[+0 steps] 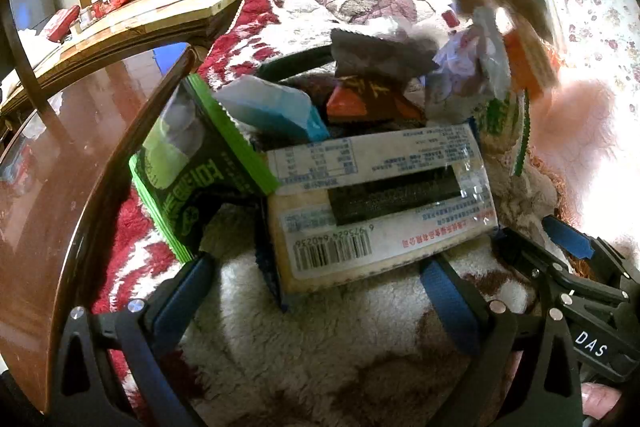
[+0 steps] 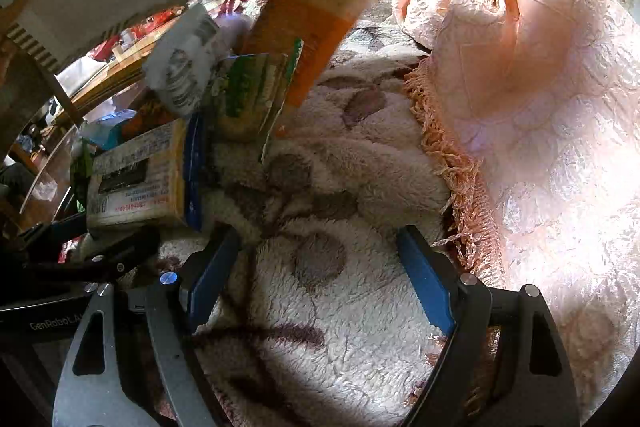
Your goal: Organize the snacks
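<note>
Here, both the left gripper (image 1: 320,291) and right gripper (image 2: 316,275) gape wide, empty, over the fleece blanket (image 2: 360,327); a barcoded yellow packet (image 1: 380,211) blocks twelve o'clock, a green pouch (image 1: 188,167) at ten

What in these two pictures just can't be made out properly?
- Orange packet, right wrist view: motion-blurred, print unreadable.
- Dark wrapper, left wrist view: blurred, brand unclear.
- Whatever holds the snack pile: hidden beneath the barcode pack.
- Window side, left wrist view: washed out by glare.
- Both claws, left claw and right claw, are open, gripping nothing.
</note>
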`<state>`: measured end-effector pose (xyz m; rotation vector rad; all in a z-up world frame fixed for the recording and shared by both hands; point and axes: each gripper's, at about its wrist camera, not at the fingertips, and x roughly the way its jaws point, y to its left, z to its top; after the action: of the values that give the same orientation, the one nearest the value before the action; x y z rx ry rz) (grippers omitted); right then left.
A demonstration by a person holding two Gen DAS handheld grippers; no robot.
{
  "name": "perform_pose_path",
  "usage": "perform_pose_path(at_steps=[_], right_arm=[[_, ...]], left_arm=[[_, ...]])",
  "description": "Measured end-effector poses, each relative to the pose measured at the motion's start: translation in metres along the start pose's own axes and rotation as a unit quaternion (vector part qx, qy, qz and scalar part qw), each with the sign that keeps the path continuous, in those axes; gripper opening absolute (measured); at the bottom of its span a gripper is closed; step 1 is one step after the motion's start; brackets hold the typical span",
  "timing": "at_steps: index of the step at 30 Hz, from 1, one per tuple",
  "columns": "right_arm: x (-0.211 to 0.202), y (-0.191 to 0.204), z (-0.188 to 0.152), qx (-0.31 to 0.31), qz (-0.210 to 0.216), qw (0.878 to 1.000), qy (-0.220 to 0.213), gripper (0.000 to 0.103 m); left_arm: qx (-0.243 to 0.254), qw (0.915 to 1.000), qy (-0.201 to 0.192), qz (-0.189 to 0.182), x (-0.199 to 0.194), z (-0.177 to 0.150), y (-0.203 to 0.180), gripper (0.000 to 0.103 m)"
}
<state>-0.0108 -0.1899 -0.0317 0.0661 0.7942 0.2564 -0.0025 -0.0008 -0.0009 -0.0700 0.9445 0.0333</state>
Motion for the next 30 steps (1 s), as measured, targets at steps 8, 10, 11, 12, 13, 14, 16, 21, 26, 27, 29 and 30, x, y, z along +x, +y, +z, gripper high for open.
perform_pose_path(at_steps=[8,10,11,12,13,14,16,21,26,27,29,30], right_arm=[[-0.0002,-0.0005,0.0000,0.000,0.000,1.000,0.000,0.083],[-0.0003,-0.0004,0.0000,0.000,0.000,1.000,0.000,0.083],[-0.0002,-0.0004,0.0000,0.000,0.000,1.000,0.000,0.083],[-0.0002,-0.0003,-0.0001,0.000,0.000,1.000,0.000,0.083],[-0.0001,-0.0004,0.0000,0.000,0.000,1.000,0.000,0.083],[-0.0001,-0.0003,0.0000,0.000,0.000,1.000,0.000,0.083],[-0.0001,-0.0003,0.0000,0.000,0.000,1.000,0.000,0.083],[0.0000,-0.0002,-0.0001,0.000,0.000,1.000,0.000,0.083],[-0.0002,-0.0005,-0.0004,0.001,0.002,1.000,0.000,0.083],[-0.0002,-0.0008,-0.0005,0.002,0.003,1.000,-0.001,0.083],[-0.0001,-0.0021,-0.0008,0.004,0.007,1.000,-0.001,0.083],[-0.0001,-0.0024,-0.0010,0.005,0.009,1.000,-0.002,0.084]], left_arm=[[0.000,1.0000,0.000,0.000,0.0000,-0.0001,0.0000,0.103],[0.000,1.0000,0.000,0.000,0.0000,0.0000,0.0000,0.103],[0.000,1.0000,0.000,0.000,0.0000,-0.0001,0.0000,0.103],[0.000,1.0000,0.000,0.000,0.0000,0.0000,0.0000,0.103],[0.000,1.0000,0.000,0.000,0.0000,-0.0002,0.0000,0.103],[0.000,1.0000,0.000,0.000,0.0000,-0.0001,0.0000,0.103],[0.000,1.0000,0.000,0.000,0.0000,0.0000,0.0001,0.103],[0.000,1.0000,0.000,0.000,0.0000,-0.0001,0.0001,0.103],[0.000,1.0000,0.000,0.000,0.0000,-0.0001,0.0002,0.103],[0.000,1.0000,0.000,0.000,0.0000,-0.0001,0.0002,0.103],[0.000,1.0000,0.000,0.000,0.0000,-0.0002,0.0002,0.103],[0.000,1.0000,0.000,0.000,0.0000,0.0000,0.0002,0.103]])
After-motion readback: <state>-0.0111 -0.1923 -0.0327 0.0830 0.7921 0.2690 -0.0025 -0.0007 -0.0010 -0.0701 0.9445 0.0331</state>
